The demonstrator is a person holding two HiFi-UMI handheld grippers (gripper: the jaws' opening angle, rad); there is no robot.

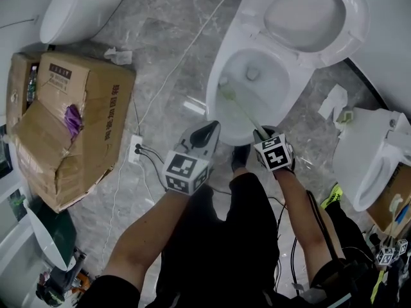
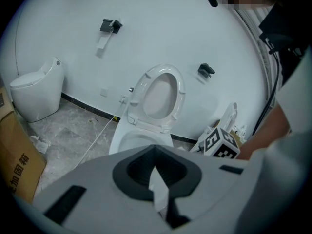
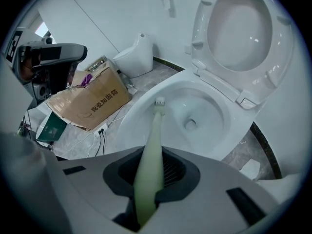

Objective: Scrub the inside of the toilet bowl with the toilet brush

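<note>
Over the toilet bowl (image 1: 217, 76), the right gripper (image 3: 148, 182) clamps the pale green brush (image 3: 154, 130), its head at the inner wall; the left gripper (image 2: 157, 177) pinches a white scrap (image 2: 161, 196).

The toilet bowl (image 1: 221, 66) lies straight ahead of both grippers, and its raised lid (image 1: 314, 15) stands behind it. The toilet brush (image 1: 243, 113) runs forward from between the jaws of the right gripper (image 1: 262, 133) into the bowl, with its head against the near-left inner wall. The left gripper (image 1: 207, 132) sits just left of the right one, before the bowl's front rim. A power strip (image 1: 135, 149) lies on the floor (image 1: 160, 43) left of the left gripper, with a cardboard box (image 1: 90, 101) further left. A second toilet (image 1: 80, 8) stands ahead of the box. A third toilet (image 1: 369, 165) stands right of the right gripper.
</note>
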